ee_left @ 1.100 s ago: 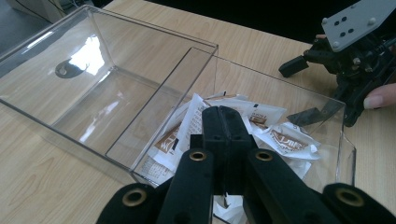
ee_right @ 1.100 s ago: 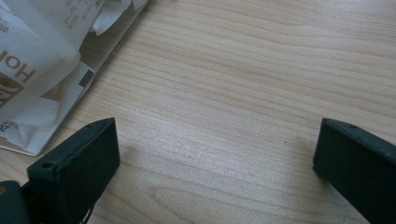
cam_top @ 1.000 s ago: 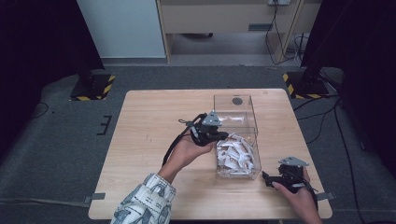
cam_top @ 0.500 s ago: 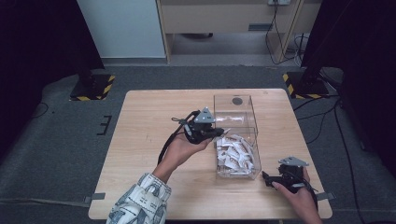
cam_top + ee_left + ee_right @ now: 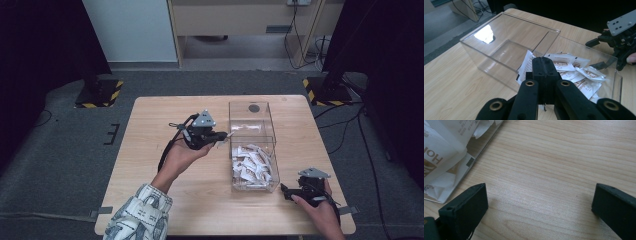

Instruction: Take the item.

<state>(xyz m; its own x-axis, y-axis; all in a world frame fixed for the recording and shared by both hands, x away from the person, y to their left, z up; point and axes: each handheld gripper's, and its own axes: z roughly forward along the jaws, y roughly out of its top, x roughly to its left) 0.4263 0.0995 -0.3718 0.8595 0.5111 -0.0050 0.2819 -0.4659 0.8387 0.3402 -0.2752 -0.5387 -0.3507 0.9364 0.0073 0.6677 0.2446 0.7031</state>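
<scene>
A clear plastic box (image 5: 253, 107) stands on the wooden table (image 5: 160, 115), its near half piled with white sachets (image 5: 252, 162). My left gripper (image 5: 223, 135) hovers just left of the box, shut on one white sachet (image 5: 229, 134). In the left gripper view the jaws are pressed together at the gripper's tip (image 5: 543, 60), with the sachet (image 5: 525, 66) sticking out behind them and the box (image 5: 499, 32) beyond. My right gripper (image 5: 286, 190) rests by the box's near right corner. In its own view it is open (image 5: 540, 200) over bare wood, nothing between the jaws.
The far half of the box has a closed lid (image 5: 254, 116) with a dark round spot. Black stands with striped bases (image 5: 97, 95) flank the table on the grey floor. The table's left half is bare wood.
My left gripper has moved left, away from the box, carrying the sachet. The right gripper has stayed where it was.
</scene>
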